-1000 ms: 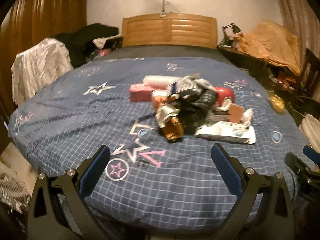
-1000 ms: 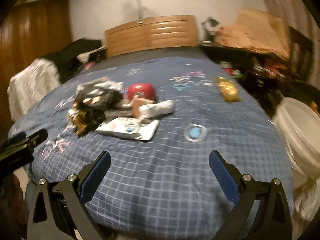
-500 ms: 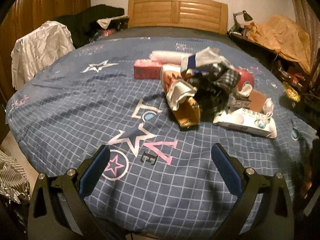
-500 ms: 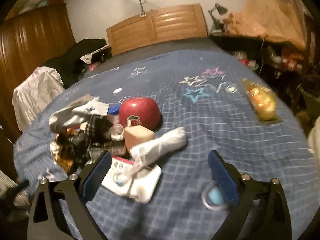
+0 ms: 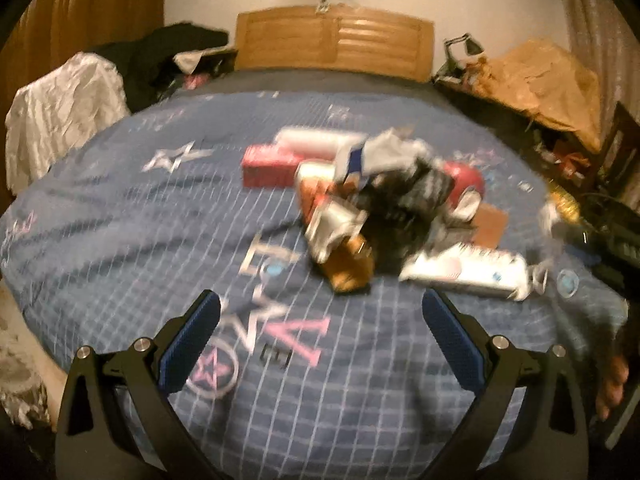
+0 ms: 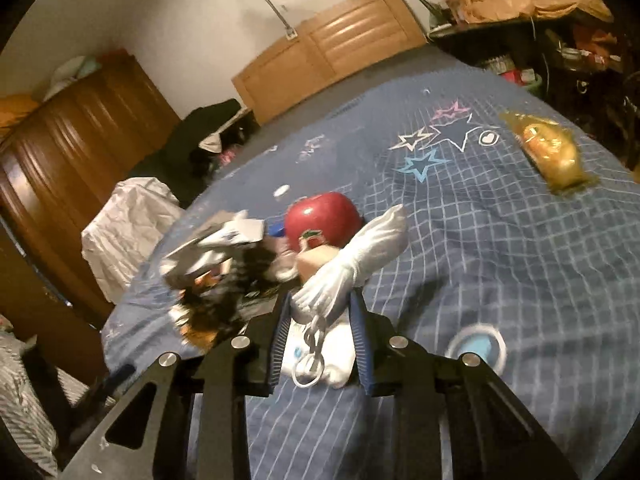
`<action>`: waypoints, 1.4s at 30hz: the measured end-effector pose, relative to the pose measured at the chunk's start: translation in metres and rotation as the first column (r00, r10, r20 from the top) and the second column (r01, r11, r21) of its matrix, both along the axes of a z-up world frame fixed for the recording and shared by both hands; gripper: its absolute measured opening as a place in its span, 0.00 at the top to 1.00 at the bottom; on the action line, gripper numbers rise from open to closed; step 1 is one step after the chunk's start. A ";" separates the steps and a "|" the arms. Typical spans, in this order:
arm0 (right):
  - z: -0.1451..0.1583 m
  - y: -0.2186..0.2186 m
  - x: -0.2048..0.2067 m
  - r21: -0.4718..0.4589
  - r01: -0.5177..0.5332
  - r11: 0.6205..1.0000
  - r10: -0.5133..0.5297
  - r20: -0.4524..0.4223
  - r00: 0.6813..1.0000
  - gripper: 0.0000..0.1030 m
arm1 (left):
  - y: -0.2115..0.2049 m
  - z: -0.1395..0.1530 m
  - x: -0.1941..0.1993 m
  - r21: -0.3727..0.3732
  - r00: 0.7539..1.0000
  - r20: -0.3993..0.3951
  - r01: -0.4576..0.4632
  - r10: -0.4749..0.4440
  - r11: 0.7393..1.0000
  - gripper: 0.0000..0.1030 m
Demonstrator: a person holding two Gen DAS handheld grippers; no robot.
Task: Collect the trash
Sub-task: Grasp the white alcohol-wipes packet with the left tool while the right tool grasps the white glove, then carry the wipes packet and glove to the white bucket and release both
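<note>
A heap of trash lies mid-bed on the blue checked bedspread: wrappers, a red box, a red round object and a flat white packet. My right gripper is shut on a crumpled white wrapper at the heap's near edge. My left gripper is open and empty, hovering over the bedspread short of the heap. A yellow snack bag lies apart at the right.
A wooden headboard stands at the far end. White cloth and dark clothes pile at the left. A cluttered desk with a lamp and brown paper stands right. A wardrobe is left.
My right gripper moved in to the heap and closed on the white wrapper. My left gripper pulled back a little and stays open.
</note>
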State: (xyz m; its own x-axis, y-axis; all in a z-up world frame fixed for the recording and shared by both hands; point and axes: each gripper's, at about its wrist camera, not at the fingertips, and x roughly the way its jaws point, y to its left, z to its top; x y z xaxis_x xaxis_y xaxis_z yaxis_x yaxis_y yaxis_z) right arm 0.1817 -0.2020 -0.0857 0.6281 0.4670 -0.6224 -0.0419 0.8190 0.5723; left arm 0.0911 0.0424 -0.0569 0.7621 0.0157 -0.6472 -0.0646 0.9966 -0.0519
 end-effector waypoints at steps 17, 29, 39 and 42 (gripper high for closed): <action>0.006 -0.012 -0.074 0.057 -0.010 0.998 0.013 -0.051 0.999 0.69 | -0.024 0.008 0.160 -0.138 0.916 -0.076 0.383 -0.395 0.913 0.37; 0.016 -0.017 -0.077 0.051 -0.001 0.999 0.002 -0.021 1.000 0.69 | 0.012 0.049 0.118 -0.133 0.958 0.063 0.286 -0.280 0.949 0.55; 0.049 -0.047 -0.093 -0.038 0.070 0.997 -0.067 0.085 0.994 0.69 | -0.047 0.091 0.062 -0.109 0.928 0.104 0.367 -0.357 0.924 0.55; 0.062 -0.073 -0.108 -0.092 0.132 0.987 -0.120 0.124 0.985 0.69 | -0.091 0.086 0.054 -0.110 0.892 0.086 0.451 -0.444 0.885 0.55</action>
State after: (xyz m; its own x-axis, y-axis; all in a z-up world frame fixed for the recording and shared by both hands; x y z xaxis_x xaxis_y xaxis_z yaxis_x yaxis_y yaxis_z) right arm 0.0741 -0.2753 -0.0238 0.7497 0.3194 -0.5796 0.0027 0.8743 0.4853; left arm 0.1453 -0.0485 0.0294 0.7043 -0.4131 -0.5774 0.3937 0.9040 -0.1666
